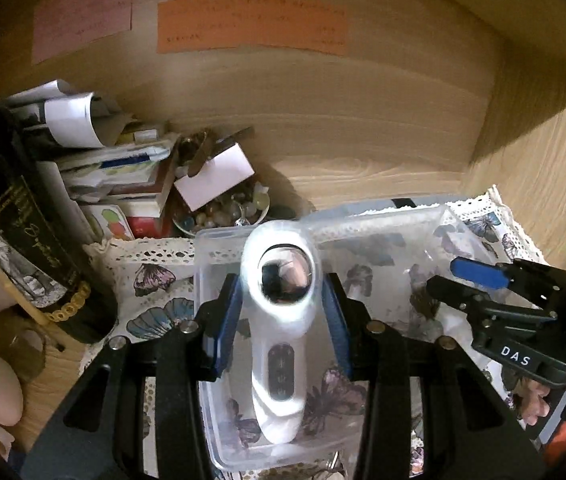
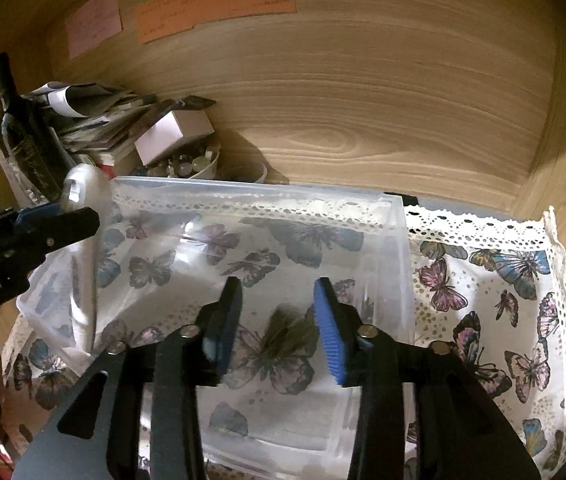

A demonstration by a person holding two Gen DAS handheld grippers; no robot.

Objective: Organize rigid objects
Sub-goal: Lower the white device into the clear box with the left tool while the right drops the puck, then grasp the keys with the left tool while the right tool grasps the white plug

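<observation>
My left gripper (image 1: 281, 308) is shut on a white handheld device (image 1: 279, 320) with a round dark lens head and a dark button panel. It holds the device above the left end of a clear plastic bin (image 1: 423, 216). In the right wrist view the device (image 2: 83, 188) shows at the bin's (image 2: 399, 264) left wall, held by the left gripper (image 2: 63, 216). My right gripper (image 2: 279, 320) is open and empty above the bin's inside. It also shows in the left wrist view (image 1: 455, 280) at the right.
A butterfly-print cloth (image 2: 503, 300) with a lace edge lies under the bin. At the back left stand a dark wine bottle (image 1: 23, 220), a pile of papers and boxes (image 1: 103, 160) and a bowl of pebbles (image 1: 223, 208). Wooden walls with coloured notes (image 1: 251, 24) close the back and right.
</observation>
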